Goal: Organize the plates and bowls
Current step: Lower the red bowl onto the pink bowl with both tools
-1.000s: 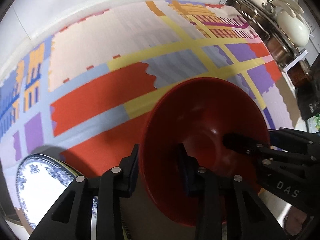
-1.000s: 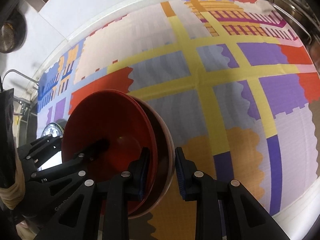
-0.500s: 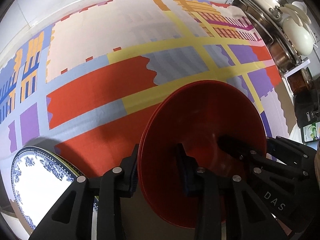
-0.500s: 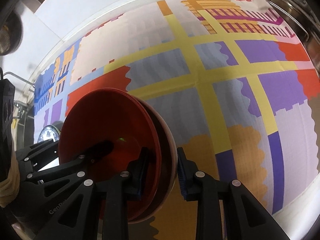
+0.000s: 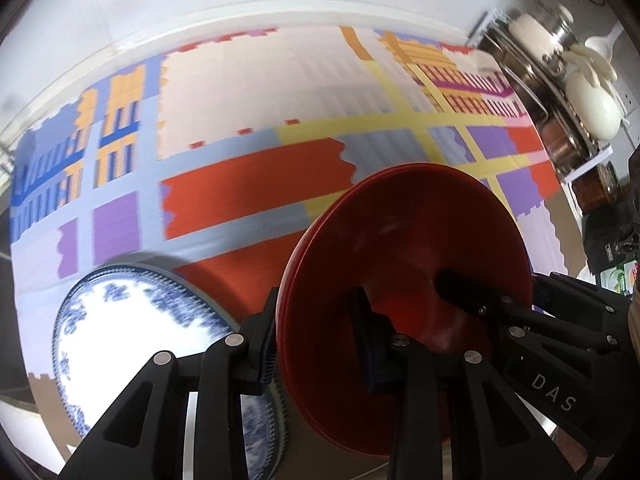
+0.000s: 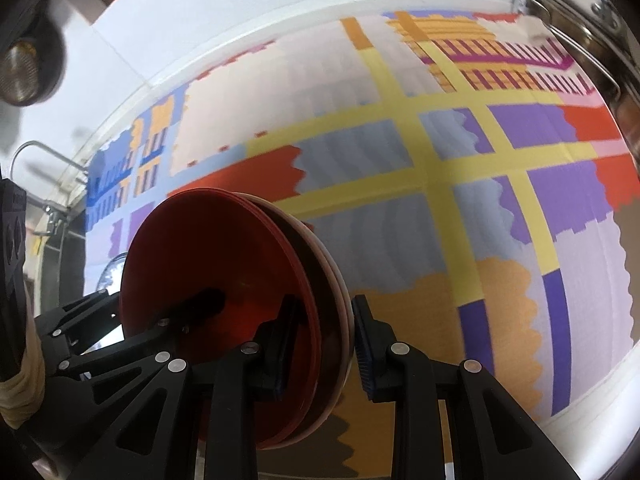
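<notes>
Here, in the left wrist view, the red bowl stack is clamped at its left rim by the left gripper, right of a blue-patterned plate. In the right wrist view, the stack's right rim is clamped by the right gripper, above the patterned mat.

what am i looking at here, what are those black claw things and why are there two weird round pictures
The black claws are two hand-held grippers; a person carries one in each hand. Each has a fisheye camera looking along its fingers, hence the round pictures.

One picture is from the left gripper, the other from the right gripper. Each also shows the other gripper reaching in from the side.

Both are clamped on opposite rims of a stack of red bowls, one finger inside and one outside. The right view shows several nested rims, so it is more than one bowl.

Below is a colourful patterned mat. A blue-and-white plate lies on it, and pots on a rack stand at the far right.
</notes>
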Motion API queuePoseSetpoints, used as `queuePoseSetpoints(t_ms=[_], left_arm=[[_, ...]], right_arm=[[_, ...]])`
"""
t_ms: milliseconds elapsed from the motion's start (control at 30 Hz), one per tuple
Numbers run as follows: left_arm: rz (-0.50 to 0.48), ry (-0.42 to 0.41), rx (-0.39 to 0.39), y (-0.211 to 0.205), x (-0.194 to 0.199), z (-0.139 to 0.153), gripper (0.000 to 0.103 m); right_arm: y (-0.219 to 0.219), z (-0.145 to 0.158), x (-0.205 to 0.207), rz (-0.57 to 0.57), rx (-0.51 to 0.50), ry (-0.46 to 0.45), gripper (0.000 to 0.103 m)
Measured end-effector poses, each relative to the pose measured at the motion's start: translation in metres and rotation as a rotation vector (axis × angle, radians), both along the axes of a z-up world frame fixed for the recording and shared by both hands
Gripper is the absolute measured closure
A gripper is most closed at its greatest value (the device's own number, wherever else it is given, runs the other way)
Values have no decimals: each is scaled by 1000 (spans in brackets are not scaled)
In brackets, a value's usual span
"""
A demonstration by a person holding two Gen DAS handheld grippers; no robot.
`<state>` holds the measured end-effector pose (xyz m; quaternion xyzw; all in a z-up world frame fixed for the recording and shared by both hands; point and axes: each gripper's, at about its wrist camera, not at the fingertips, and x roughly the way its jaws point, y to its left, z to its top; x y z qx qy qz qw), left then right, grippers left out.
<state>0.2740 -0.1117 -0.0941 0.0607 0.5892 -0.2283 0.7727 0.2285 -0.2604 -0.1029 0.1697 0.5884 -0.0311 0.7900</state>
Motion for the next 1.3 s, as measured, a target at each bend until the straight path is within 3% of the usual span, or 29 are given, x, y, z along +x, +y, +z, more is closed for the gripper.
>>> queuePoseSetpoints(t_ms=[500, 967, 1300], left_arm=[[156, -51, -7, 101, -15, 21, 70], [287, -34, 10, 177, -27, 13, 71], [310, 5, 23, 198, -23, -5, 70]], right_arm=[[86, 32, 4, 148, 2, -85, 75], [166, 27, 9, 280, 33, -68, 75], [199, 12, 14, 323, 45, -29, 75]])
